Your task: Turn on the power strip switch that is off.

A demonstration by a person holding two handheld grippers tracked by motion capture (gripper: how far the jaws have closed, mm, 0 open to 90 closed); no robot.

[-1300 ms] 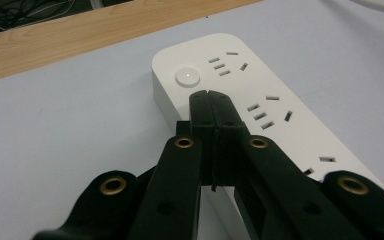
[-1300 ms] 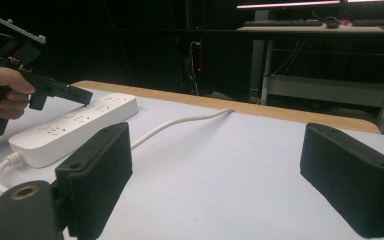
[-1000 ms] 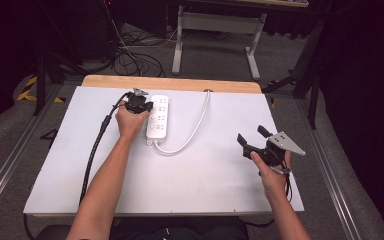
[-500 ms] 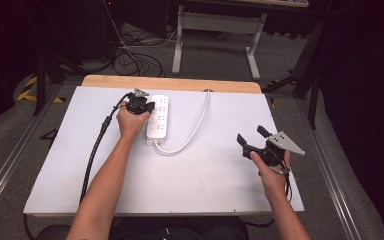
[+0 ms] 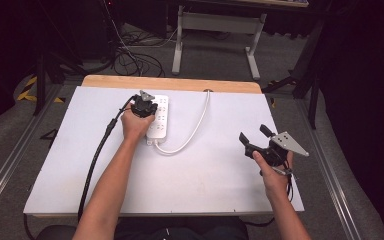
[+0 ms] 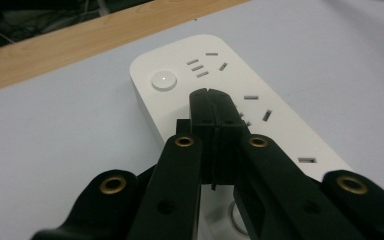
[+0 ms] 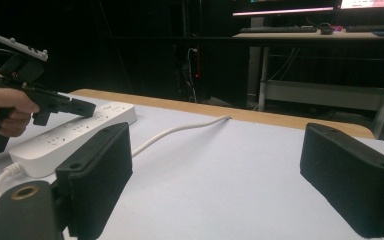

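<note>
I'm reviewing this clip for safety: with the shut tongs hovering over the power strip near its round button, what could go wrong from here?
1. The left tongs, jaws shut, point beside the button; they might miss it and hit a socket slot.
2. A hard push could slide the power strip, since nothing steadies it; the right tongs are open, well away.
3. The white cord could drag as it shifts.

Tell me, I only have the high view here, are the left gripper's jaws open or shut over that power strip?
Observer: Shut. In the left gripper view the left gripper has both jaws pressed together, nothing between them, tips over the power strip.
Operator: What's just ahead of the tips?
Observer: A round white button at the strip's end, a bit to the left of the tips.
Operator: And the right gripper?
Observer: The right gripper has its jaws wide apart with bare table between them; it looks toward the strip's white cable.
</note>
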